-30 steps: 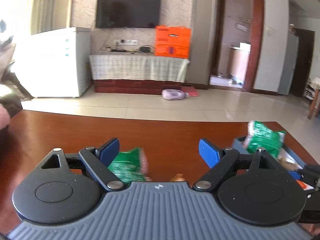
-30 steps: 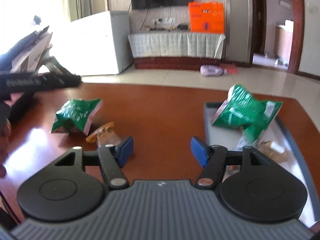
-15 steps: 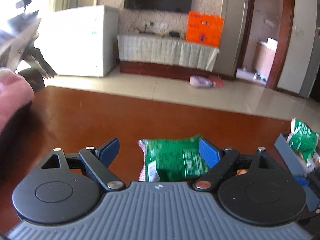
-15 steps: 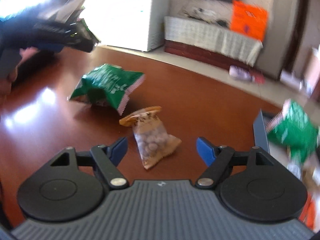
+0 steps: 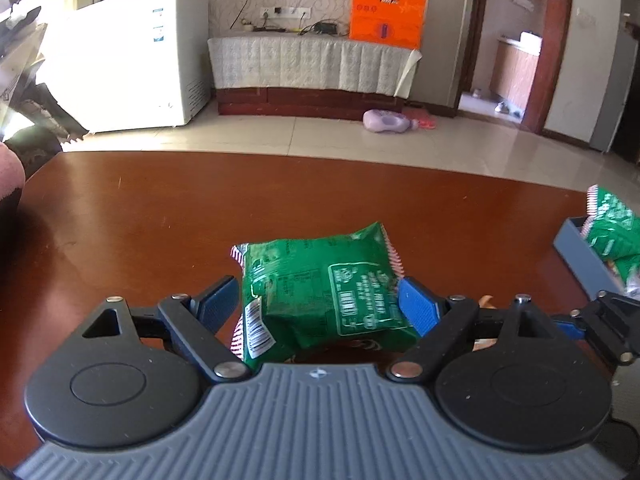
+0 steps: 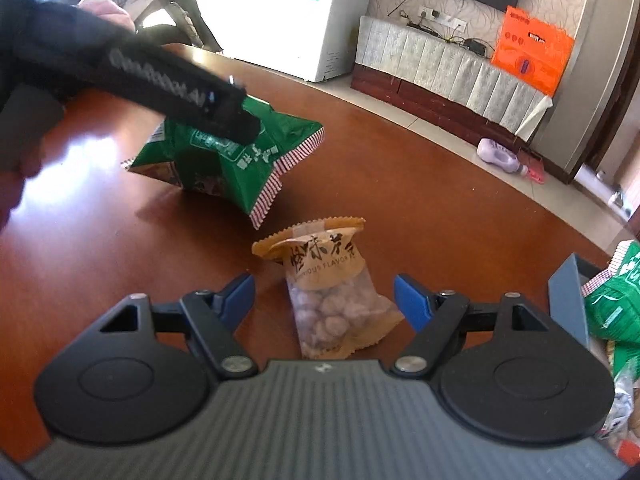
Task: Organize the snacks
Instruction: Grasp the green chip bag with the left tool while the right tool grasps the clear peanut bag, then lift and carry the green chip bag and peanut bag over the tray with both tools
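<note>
A green snack bag [image 5: 320, 288] lies on the brown table between the blue pads of my left gripper [image 5: 320, 304]; the jaws are wide and not pinching it. In the right wrist view the same green bag [image 6: 228, 160] lies under the left gripper's black body [image 6: 160, 84]. A tan and clear bag of nuts [image 6: 332, 292] lies between the open pads of my right gripper [image 6: 324, 296]. A grey-blue tray [image 5: 580, 252] at the right holds another green bag [image 5: 612, 232].
The tray's wall [image 6: 568, 292] stands close to my right gripper's right side, with several packets inside. The brown table [image 5: 160, 216] ends at a far edge. Beyond are a white freezer [image 5: 132, 64], a TV bench and an orange box.
My left gripper has come down and forward around the green bag. My right gripper has swung left from the tray and closed in on the bag of nuts.
</note>
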A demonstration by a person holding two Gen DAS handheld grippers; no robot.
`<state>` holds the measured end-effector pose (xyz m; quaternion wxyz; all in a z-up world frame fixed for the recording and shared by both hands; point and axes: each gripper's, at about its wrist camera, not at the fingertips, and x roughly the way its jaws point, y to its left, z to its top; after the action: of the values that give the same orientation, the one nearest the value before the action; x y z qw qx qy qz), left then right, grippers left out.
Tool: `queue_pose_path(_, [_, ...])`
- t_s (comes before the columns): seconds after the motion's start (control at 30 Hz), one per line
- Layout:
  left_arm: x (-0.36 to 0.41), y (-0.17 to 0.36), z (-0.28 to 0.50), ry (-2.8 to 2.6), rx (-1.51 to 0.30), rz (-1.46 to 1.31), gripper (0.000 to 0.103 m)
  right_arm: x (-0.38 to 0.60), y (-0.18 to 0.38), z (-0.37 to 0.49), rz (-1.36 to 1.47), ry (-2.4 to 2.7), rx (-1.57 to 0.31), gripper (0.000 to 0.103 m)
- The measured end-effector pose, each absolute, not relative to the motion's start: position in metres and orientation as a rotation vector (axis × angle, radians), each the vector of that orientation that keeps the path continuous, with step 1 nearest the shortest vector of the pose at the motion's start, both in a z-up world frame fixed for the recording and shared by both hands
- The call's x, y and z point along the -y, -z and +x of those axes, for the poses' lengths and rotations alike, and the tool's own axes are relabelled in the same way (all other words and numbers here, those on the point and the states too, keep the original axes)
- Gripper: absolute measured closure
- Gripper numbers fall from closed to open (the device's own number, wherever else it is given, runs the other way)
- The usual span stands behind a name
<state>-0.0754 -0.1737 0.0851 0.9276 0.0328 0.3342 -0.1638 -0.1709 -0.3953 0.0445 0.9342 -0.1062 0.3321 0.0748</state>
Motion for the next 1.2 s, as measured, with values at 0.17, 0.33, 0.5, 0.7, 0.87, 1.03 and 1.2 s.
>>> queue_pose_path(0.17, [0.184,-0.074,-0.061,0.316,-0.706,0.061,0.01,0.398,-0.043,-0.162,-0.171,-0.171,-0.716,0.026])
queue_pose_path(0.33, [0.194,-0.066,-0.055,0.311,-0.72,0.079,0.006,0.403,-0.045,-0.158,-0.093,-0.212,-0.753,0.045])
queue_pose_path(0.5, [0.202,-0.057,-0.051,0.314,-0.745,0.11,0.007,0.4,-0.046,-0.165,-0.081,-0.223,-0.772,0.054])
queue_pose_path(0.7, [0.205,-0.055,-0.047,0.327,-0.745,0.1,0.016,0.401,-0.048,-0.173,-0.082,-0.217,-0.79,0.055])
queue_pose_path(0.87, [0.208,-0.052,-0.055,0.334,-0.737,0.105,0.023,0.406,-0.048,-0.179,-0.084,-0.205,-0.803,0.055])
queue_pose_path(1.03, [0.209,-0.054,-0.057,0.335,-0.732,0.092,0.027,0.411,-0.049,-0.187,-0.089,-0.191,-0.816,0.055])
queue_pose_path(1.2, [0.208,-0.06,-0.059,0.341,-0.715,0.081,0.029,0.417,-0.049,-0.193,-0.083,-0.167,-0.825,0.055])
